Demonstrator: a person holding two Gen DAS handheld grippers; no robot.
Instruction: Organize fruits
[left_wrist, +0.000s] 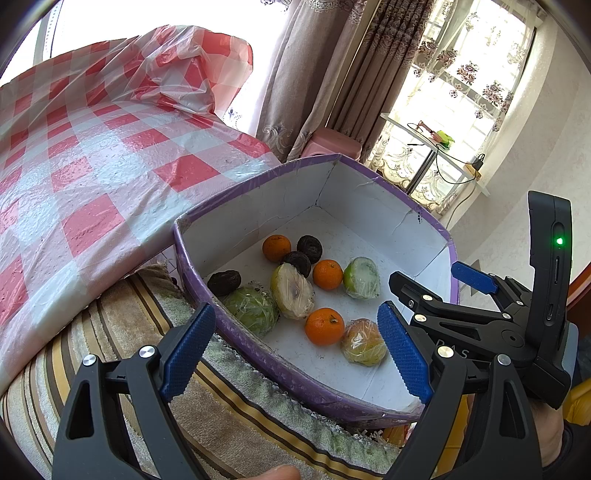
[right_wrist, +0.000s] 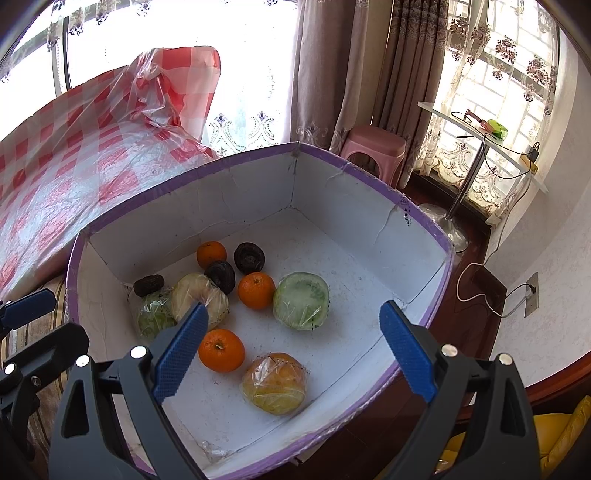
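Observation:
A white box with a purple rim (left_wrist: 258, 177) (right_wrist: 184, 173) holds loose fruit. Three oranges (left_wrist: 324, 326) (right_wrist: 221, 350) lie among three dark round fruits (left_wrist: 309, 248) (right_wrist: 249, 257) and several film-wrapped fruits, one yellow-orange (left_wrist: 364, 341) (right_wrist: 274, 382) and one pale green (left_wrist: 362, 277) (right_wrist: 301, 301). My left gripper (left_wrist: 295, 354) (right_wrist: 48, 325) hovers open over the box's near left wall. Over the box's near right side my right gripper (right_wrist: 293, 350) (left_wrist: 439, 284) stands open as well. Neither one has anything between its fingers.
The box rests on a striped cloth (left_wrist: 229, 402). A surface under red-checked plastic sheeting (left_wrist: 110, 147) (right_wrist: 55, 166) lies left of it. A pink stool (right_wrist: 373, 146), a glass side table (right_wrist: 480, 136) with cables, and curtains stand behind. Something yellow (right_wrist: 561, 435) sits at the lower right.

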